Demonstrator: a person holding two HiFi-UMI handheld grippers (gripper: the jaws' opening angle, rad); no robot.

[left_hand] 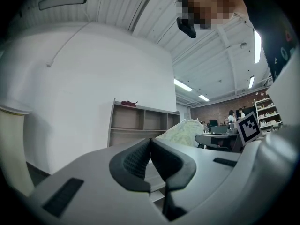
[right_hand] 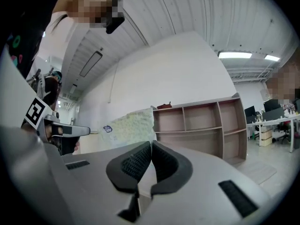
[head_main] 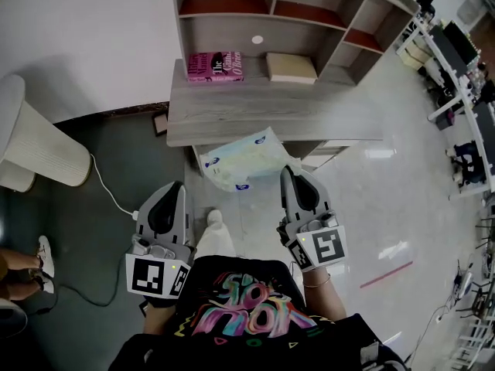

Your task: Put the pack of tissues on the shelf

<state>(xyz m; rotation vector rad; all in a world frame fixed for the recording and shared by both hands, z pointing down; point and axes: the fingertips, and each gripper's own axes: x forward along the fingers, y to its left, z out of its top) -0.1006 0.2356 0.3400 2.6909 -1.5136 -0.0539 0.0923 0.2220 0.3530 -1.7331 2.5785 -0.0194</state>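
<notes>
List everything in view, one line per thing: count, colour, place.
pack of tissues: one, pale green-white with blue marks, in the air before the shelf's ledge
shelf: one, grey wood with red-brown boards, against the wall
book: one, pink, on the ledge, left
flat box: one, beige, on the ledge right of the book
ribbed cylinder: one, cream, floor at left
cable: one, white, on dark floor
desks: a few, white-framed, far right
left gripper: grey, shut, empty
right gripper: grey, shut on the pack's edge

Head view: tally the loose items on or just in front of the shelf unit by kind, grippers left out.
pack of tissues: 1
pink book: 1
beige flat box: 1
Total: 3
</notes>
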